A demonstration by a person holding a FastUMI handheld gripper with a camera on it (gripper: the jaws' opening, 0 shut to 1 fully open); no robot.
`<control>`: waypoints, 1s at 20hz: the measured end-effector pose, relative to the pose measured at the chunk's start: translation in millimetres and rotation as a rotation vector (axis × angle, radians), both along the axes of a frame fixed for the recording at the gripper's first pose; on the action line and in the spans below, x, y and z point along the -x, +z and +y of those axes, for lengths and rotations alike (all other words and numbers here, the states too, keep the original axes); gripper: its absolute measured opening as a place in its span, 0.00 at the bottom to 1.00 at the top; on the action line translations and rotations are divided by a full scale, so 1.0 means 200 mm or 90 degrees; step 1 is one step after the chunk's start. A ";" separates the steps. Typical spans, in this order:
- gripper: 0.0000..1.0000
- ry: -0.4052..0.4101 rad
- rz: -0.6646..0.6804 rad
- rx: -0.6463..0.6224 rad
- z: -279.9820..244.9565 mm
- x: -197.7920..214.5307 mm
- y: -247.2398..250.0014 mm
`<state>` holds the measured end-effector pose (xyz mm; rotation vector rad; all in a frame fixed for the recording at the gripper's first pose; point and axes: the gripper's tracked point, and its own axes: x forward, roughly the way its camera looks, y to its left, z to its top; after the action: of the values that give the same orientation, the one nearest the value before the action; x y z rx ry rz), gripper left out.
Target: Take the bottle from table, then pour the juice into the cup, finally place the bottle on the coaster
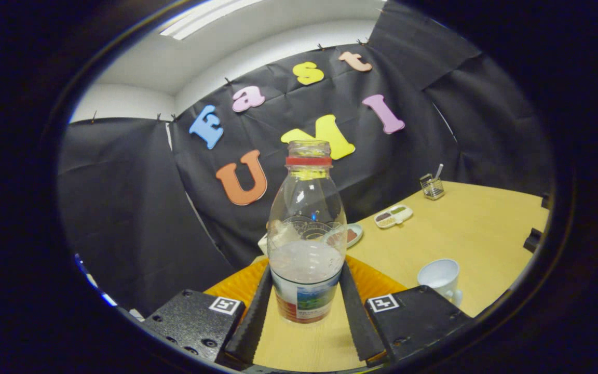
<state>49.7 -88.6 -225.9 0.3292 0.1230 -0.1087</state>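
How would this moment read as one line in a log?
tongs: shut on bottle | bottle: upright, uncapped | cup: right of tongs | pour: not begun

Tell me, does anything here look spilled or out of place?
Nothing spilled. The uncapped juice bottle is upright between the claw fingers, which press its sides. The white cup is upright on the table.

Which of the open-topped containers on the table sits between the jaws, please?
The bottle, uncapped and part full, stands between the gripper jaws, which flank its base. The white cup sits off to their right.
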 end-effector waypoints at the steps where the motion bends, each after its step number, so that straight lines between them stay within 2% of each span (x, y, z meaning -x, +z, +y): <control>1: 0.75 -0.016 0.003 0.025 -0.02 -0.03 0.00; 5: 0.75 -0.052 -0.003 0.115 -0.06 -0.16 0.07; 8: 0.75 -0.056 -0.018 0.162 -0.08 -0.33 0.11; 14: 0.75 -0.048 0.037 0.292 -0.10 -0.64 -0.04; 16: 0.75 -0.038 0.055 0.305 -0.11 -0.73 -0.13; 20: 0.75 -0.025 0.095 0.280 -0.16 -0.85 -0.32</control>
<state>219.9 -120.2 -290.1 -0.1160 0.2349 -0.1949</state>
